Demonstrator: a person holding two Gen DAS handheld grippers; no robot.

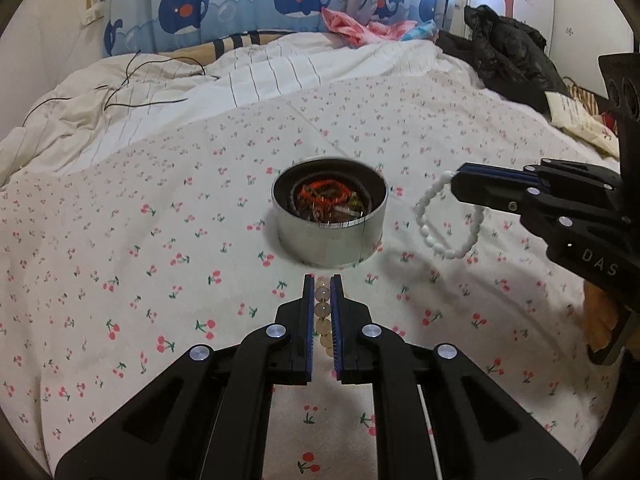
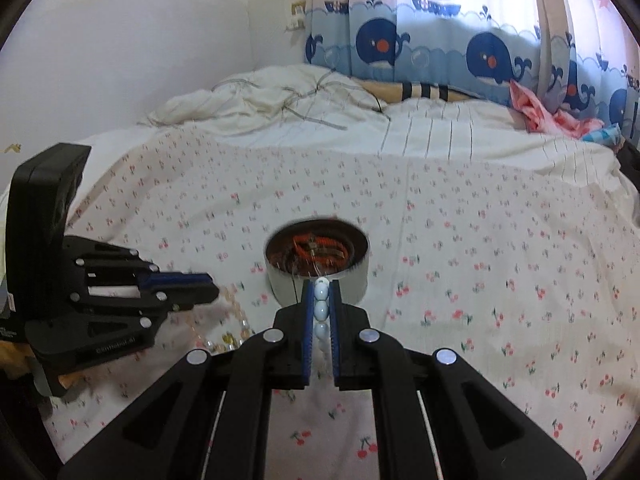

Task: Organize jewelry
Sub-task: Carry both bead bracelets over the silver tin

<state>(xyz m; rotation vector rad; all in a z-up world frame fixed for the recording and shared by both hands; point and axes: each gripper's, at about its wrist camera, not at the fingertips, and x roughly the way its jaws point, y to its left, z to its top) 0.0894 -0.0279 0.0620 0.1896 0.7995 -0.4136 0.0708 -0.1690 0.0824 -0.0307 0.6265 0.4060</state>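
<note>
A round metal tin [image 1: 332, 240] stands on the cherry-print bedsheet, with red and dark bracelets [image 1: 326, 196] inside; it also shows in the right wrist view [image 2: 352, 280]. My left gripper [image 1: 322, 280] is shut on a pale translucent bead bracelet [image 1: 322, 312], just in front of the tin; that bracelet hangs blurred in the right wrist view [image 2: 236, 320]. My right gripper [image 2: 321, 285] is shut on a white bead bracelet [image 2: 321, 310], which hangs as a loop to the right of the tin [image 1: 444, 220].
The bed's cherry-print sheet [image 1: 160, 240] spreads all round the tin. A rumpled white duvet [image 1: 120, 92] with a black cable lies at the back. Black clothing [image 1: 504, 52] and pink cloth [image 1: 352, 28] lie at the far right by the whale curtain.
</note>
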